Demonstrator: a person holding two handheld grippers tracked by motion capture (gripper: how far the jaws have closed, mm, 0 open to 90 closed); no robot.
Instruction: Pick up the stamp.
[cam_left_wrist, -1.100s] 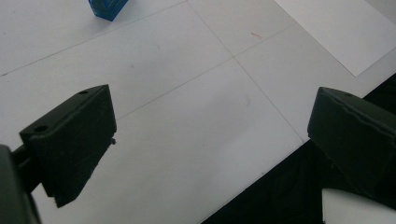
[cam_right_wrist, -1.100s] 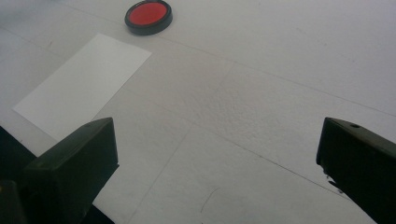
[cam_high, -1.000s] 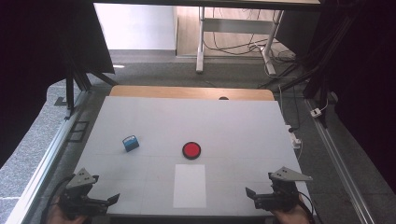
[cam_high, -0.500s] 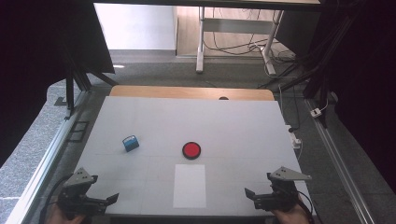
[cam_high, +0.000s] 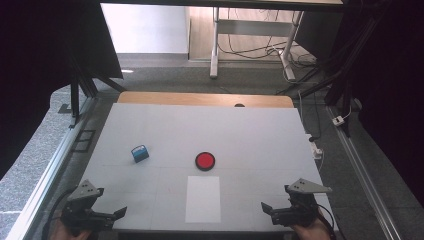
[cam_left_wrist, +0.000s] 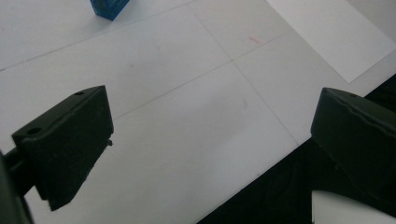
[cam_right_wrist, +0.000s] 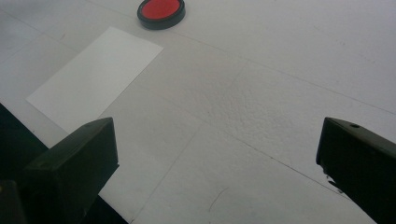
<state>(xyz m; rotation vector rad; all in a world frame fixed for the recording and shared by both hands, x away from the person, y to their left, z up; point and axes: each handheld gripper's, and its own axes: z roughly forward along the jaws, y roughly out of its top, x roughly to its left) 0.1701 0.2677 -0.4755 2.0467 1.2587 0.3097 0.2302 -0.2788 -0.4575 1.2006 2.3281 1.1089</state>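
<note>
A small blue block (cam_high: 140, 153) lies on the white table (cam_high: 240, 130), left of centre. A red disc with a black rim (cam_high: 205, 160) sits mid-table, and just nearer than it lies a white paper sheet (cam_high: 203, 198). My left gripper (cam_high: 121, 212) hovers open at the near left corner with nothing between its jaws. Its own view has the blue block (cam_left_wrist: 108, 7) far ahead and the paper (cam_left_wrist: 334, 35) to the right. My right gripper (cam_high: 265, 207) stands open at the near right corner. Ahead of it lie the disc (cam_right_wrist: 161, 11) and the paper (cam_right_wrist: 95, 77).
A wooden strip (cam_high: 200, 99) runs along the table's far edge. Metal rails (cam_high: 55, 165) flank both sides of the table. A white power strip (cam_high: 316, 150) and cables lie off the right edge. Dark curtains hang at left and right.
</note>
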